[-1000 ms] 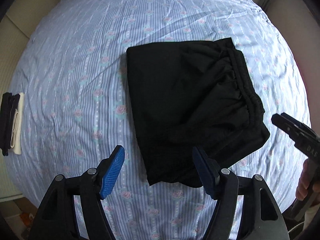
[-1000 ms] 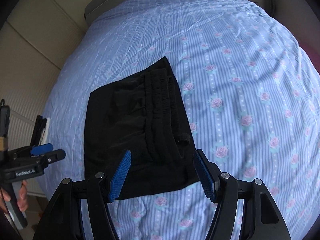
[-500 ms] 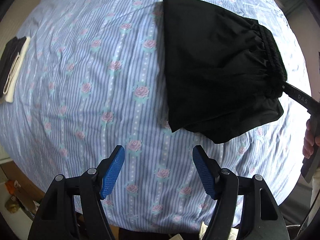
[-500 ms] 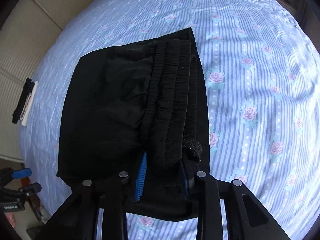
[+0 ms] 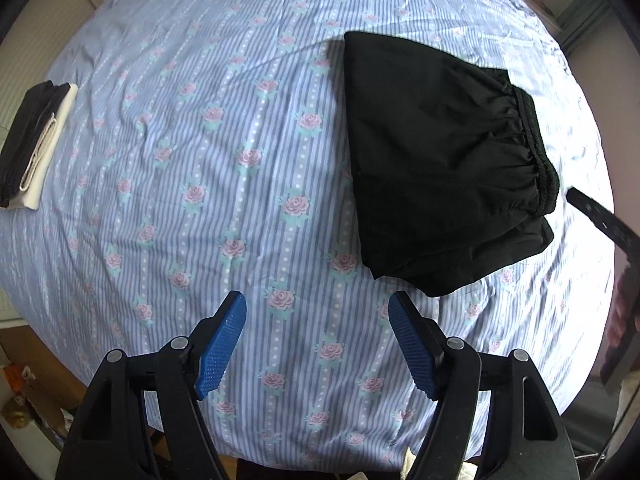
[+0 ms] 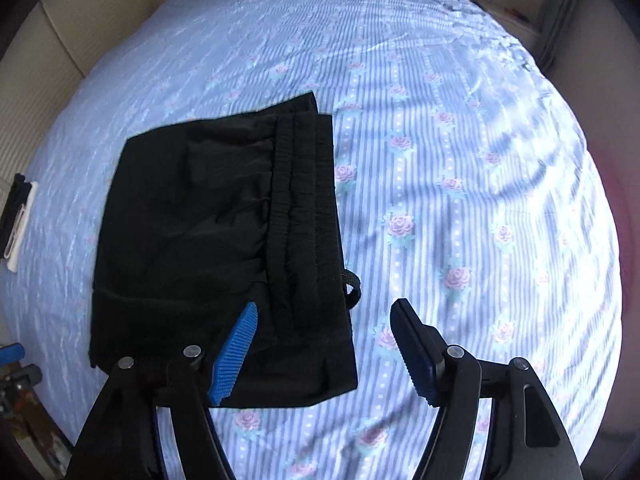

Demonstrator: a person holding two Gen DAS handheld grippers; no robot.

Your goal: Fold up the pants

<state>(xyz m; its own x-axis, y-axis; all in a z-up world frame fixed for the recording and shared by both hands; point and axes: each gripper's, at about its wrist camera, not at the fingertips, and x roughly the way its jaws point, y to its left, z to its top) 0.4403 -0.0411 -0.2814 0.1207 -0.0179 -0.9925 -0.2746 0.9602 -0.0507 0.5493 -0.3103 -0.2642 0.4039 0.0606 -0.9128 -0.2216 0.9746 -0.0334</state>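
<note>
The folded black pants (image 6: 224, 248) lie flat on the bed (image 5: 240, 160). The left tongs (image 5: 318, 340) and right tongs (image 6: 324, 344) both stand wide, gripping nothing, with the right tongs' left pad above the waistband.

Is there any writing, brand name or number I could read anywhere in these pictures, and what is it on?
No text can be read in these pictures.
The black bar of the right hand-held gripper, seen from the left camera, is too blurred to show any lettering.
The black pants, the striped rose-print sheet and the small folded stack at its edge show no label or print.
</note>
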